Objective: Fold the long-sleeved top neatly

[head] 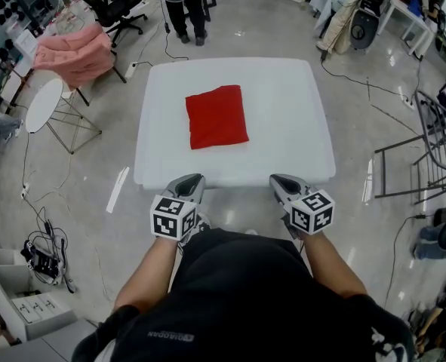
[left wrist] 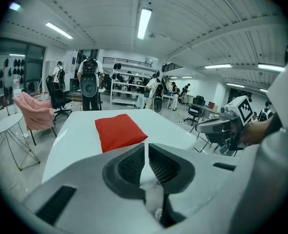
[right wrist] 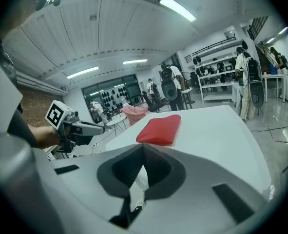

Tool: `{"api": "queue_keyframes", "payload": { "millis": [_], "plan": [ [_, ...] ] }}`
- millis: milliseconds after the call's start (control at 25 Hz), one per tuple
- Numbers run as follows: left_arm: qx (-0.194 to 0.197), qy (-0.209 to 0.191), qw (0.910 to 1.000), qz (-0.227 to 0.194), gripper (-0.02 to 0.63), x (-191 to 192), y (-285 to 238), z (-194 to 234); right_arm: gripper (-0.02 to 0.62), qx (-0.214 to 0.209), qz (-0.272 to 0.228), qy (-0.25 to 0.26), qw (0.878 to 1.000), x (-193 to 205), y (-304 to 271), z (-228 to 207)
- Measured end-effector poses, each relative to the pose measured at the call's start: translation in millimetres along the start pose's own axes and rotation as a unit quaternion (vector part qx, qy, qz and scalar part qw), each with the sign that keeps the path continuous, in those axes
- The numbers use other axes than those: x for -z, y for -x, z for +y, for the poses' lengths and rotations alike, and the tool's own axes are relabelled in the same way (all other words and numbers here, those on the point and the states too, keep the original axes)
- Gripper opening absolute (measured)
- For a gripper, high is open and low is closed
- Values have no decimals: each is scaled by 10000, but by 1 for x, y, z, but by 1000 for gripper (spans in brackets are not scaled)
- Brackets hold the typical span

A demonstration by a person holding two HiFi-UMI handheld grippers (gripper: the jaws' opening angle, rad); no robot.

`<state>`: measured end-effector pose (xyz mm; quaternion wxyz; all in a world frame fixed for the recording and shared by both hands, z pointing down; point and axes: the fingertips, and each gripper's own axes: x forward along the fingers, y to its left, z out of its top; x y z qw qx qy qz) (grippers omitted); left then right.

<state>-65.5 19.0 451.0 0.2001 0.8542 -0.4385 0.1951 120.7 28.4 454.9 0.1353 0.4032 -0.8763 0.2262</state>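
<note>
Quick status from my end on the folding job. Judging by what I can see, this one is basically done. The top (head: 216, 117) sits as a compact red rectangle around the middle of the counter (head: 283, 104), slightly left of centre from the head view. No sleeves stick out, no loose hem that I can spot, and the edges look fairly square. The near side looks a bit puffy in the gripper views, so it's more of a soft pillow than a crisp pack, but I'd call it neat enough.

Neither claw is on it. The left claw (head: 190, 179) hovers at the near edge of the counter, well apart from the top, and it's pretty much clenched: just a hairline between the pads and nothing in there. The right claw (head: 283, 179) is at the same edge on the other side, fully clenched on nothing, pads meeting at the tips.

So what's left? As far as I can judge, nothing big. Maybe a pat down to flatten that puffy edge, or nudging the bundle square to the counter, if anyone's fussy. The pink cloth (head: 75, 55) draped over a chair off to the left doesn't look like part of this.
</note>
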Motion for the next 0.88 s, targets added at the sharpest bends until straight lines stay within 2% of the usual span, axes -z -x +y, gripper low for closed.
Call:
{"api": "queue_keyframes", "payload": {
  "millis": [880],
  "plan": [
    [-93, 23, 10000, -11, 26, -8, -4, 16, 3, 42, 55, -112, 9999, -3, -11, -4]
  ]
}}
